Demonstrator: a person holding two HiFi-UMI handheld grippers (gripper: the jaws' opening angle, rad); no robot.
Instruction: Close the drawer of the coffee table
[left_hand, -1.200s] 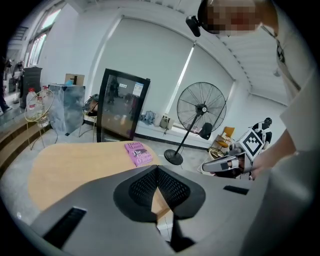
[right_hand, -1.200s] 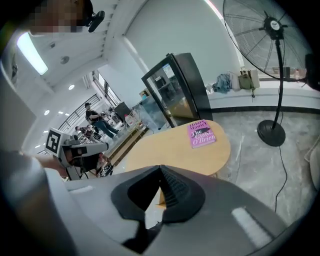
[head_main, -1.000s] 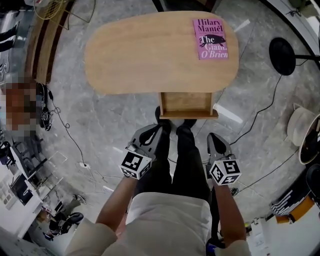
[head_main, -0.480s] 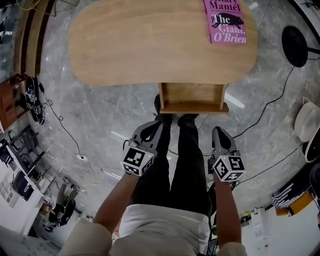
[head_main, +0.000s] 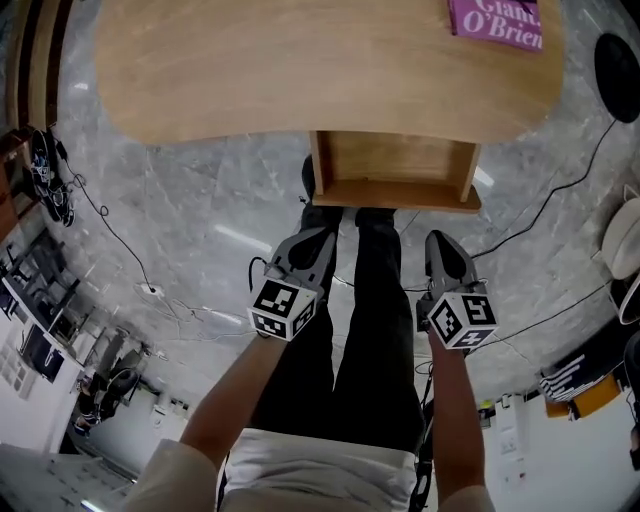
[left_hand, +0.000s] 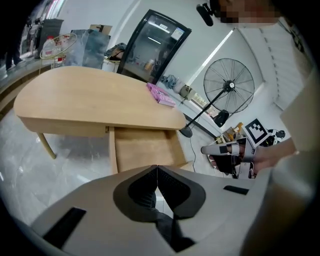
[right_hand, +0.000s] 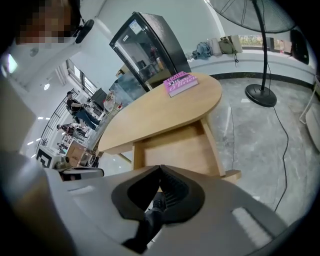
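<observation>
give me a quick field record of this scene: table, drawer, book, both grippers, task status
coffee table: oval wooden top
drawer: pulled out from under the table top, looks empty
book: pink, lying flat near the table's right end in the head view
left gripper: fingers together, nothing held, short of the drawer front
right gripper: fingers together, nothing held, short of the drawer front
task status: drawer not yet closed
</observation>
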